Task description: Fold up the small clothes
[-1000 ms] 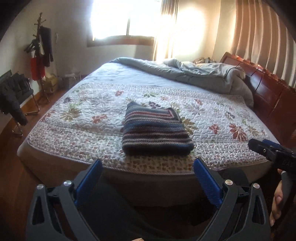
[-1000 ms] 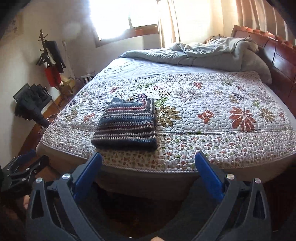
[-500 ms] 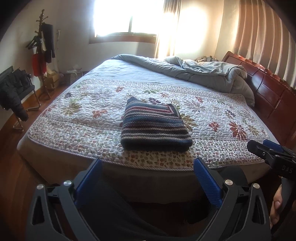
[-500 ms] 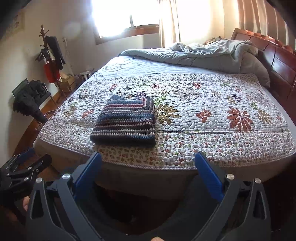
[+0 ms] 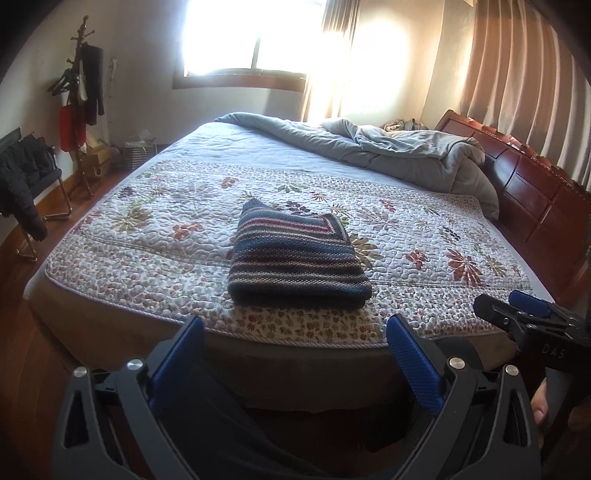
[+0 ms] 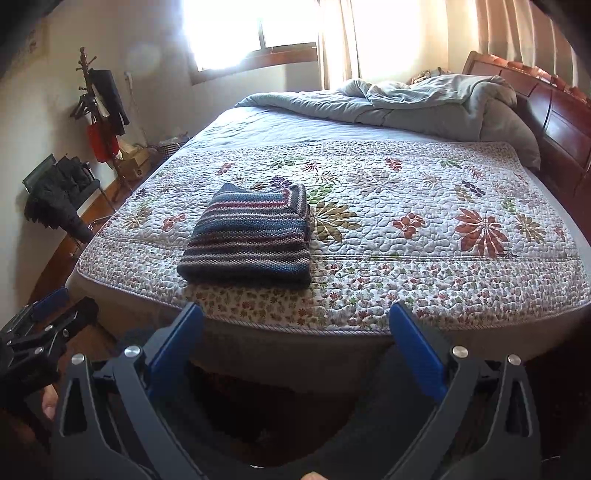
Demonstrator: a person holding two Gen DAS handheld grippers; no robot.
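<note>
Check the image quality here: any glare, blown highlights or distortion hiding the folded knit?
Left wrist view: window blown out, glare over the curtains, fisheye bending; striped knit sharp. Right wrist view: same blown window, faint flare spot on the wall, knit clear.

The window (image 5: 255, 37) is overexposed; nothing beyond the glass can be read. The items on the coat stand (image 5: 79, 92) are too dark and small to identify. The small heap behind the duvet (image 5: 400, 123) is possibly clothing. The folded sweater (image 5: 295, 258) conceals its inner layers and the quilt (image 5: 147, 236) beneath it. The right gripper (image 5: 517, 314) is cut by the frame edge, as is the left gripper (image 6: 55, 314).
</note>
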